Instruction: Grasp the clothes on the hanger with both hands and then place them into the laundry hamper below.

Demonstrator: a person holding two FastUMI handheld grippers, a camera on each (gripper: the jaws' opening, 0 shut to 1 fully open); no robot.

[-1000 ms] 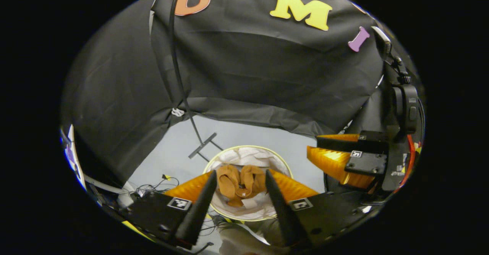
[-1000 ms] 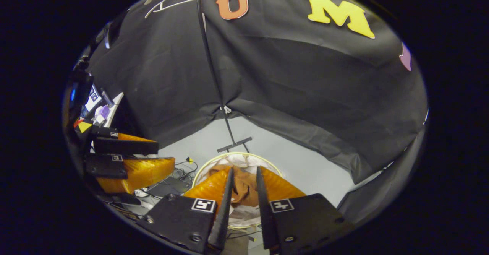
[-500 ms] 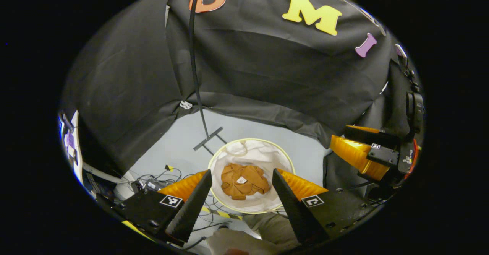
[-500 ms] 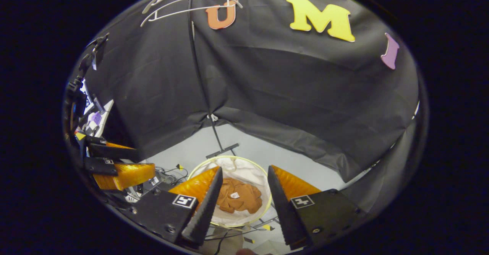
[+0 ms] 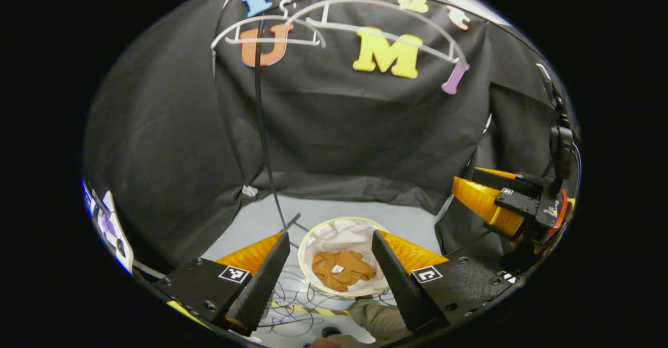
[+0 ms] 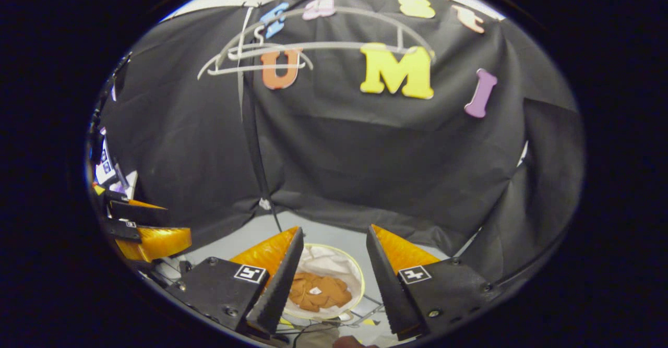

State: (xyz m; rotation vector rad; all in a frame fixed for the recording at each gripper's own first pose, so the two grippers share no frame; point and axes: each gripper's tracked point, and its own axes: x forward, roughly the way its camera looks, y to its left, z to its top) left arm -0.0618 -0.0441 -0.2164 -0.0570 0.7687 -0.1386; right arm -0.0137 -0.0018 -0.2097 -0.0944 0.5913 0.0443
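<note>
Both tongs have risen since the earlier frames: the hamper (image 5: 343, 222) now looks smaller and farther below, and the hangers (image 5: 271, 28) have come into fuller view above. Left tongs (image 5: 330, 270) and right tongs (image 6: 334, 277) stand wide, holding nothing. Clothes (image 5: 343, 270) lie crumpled inside the hamper on the floor (image 5: 334, 210), well below and seen between the fingers of each pair.

The left gripper (image 5: 329, 277) has two wedge-shaped fingers (image 5: 263, 280) with toothed inner faces, mounted on black plates with screws and small square black-and-white markers. The right gripper (image 6: 331, 280) is built alike. The person's trousers (image 5: 378, 322) are khaki.
</note>
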